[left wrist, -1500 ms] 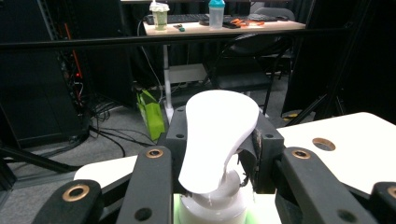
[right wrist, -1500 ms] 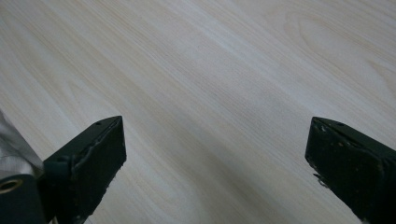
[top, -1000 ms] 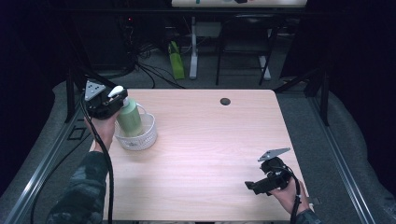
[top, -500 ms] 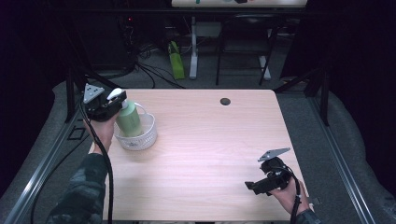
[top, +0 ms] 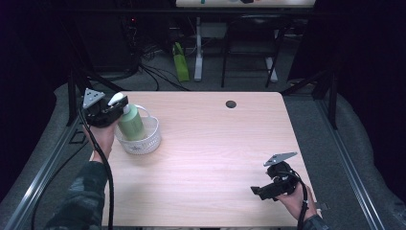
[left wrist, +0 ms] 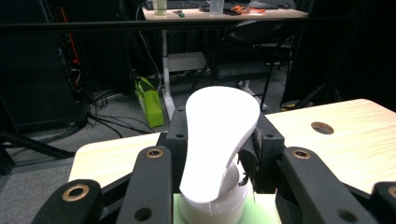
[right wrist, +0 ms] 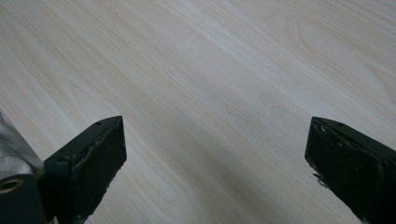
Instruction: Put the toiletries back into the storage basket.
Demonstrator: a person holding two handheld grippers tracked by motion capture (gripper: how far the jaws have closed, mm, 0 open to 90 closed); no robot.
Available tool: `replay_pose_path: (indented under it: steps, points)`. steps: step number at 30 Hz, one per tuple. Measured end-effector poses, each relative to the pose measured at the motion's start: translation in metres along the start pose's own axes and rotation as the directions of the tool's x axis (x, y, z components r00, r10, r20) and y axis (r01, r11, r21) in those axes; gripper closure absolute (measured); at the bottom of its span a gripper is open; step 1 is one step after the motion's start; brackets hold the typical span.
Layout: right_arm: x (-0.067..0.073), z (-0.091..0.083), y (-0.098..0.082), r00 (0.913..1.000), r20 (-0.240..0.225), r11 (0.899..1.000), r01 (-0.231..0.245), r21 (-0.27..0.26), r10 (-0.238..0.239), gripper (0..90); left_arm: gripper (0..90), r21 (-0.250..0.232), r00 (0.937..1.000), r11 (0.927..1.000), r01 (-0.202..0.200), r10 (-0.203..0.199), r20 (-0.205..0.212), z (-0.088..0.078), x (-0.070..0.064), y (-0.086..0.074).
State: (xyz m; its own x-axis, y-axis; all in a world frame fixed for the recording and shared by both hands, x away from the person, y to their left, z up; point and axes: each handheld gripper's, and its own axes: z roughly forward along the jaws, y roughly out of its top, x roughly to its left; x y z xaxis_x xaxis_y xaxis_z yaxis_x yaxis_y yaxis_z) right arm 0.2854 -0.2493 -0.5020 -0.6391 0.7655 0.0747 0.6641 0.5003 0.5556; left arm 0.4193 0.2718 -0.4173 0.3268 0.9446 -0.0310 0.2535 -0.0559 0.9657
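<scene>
A pale green pump bottle (top: 130, 122) with a white pump head (left wrist: 219, 135) has its base inside a white mesh basket (top: 143, 141) at the table's left side. My left gripper (top: 115, 109) is shut on the bottle's neck just under the pump head, with its black jaws pressed on either side (left wrist: 217, 140). My right gripper (top: 261, 191) hovers low over the table's front right part. Its jaws stand wide apart (right wrist: 215, 140) with bare wood between them.
The light wooden table (top: 215, 143) has a dark cable hole (top: 231, 104) near its far edge. Beyond the table are desk legs, cables and a green item (top: 180, 68) on the floor. Metal rails run along both sides.
</scene>
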Motion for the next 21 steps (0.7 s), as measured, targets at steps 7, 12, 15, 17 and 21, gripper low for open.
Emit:
replay_pose_path:
  steps: [7,12,15,17,21]
  points:
    - [0.0,0.0,0.0,1.0,-0.001,1.0,0.001,0.0,-0.001,4.9,66.2,0.02,0.9996,0.9997,-0.017,0.017,-0.021,0.0,-0.002,0.001]
    - [0.0,0.0,0.0,1.0,-0.002,1.0,0.004,-0.002,-0.004,5.0,62.9,0.022,0.9998,0.9997,0.006,-0.006,-0.019,-0.001,0.001,0.002]
    - [0.0,0.0,0.0,1.0,-0.003,1.0,0.002,-0.001,-0.002,5.0,55.7,0.032,0.9998,0.9993,0.016,-0.016,-0.013,-0.003,0.003,0.002]
    - [0.0,0.0,0.0,1.0,-0.003,1.0,0.002,-0.002,-0.002,5.0,46.7,0.047,0.9997,0.9987,0.022,-0.021,-0.015,-0.005,0.004,0.003]
    - [0.0,0.0,0.0,1.0,-0.004,1.0,0.003,-0.001,-0.003,5.0,30.8,0.053,0.9995,0.9985,0.012,-0.011,-0.031,-0.011,0.002,0.007]
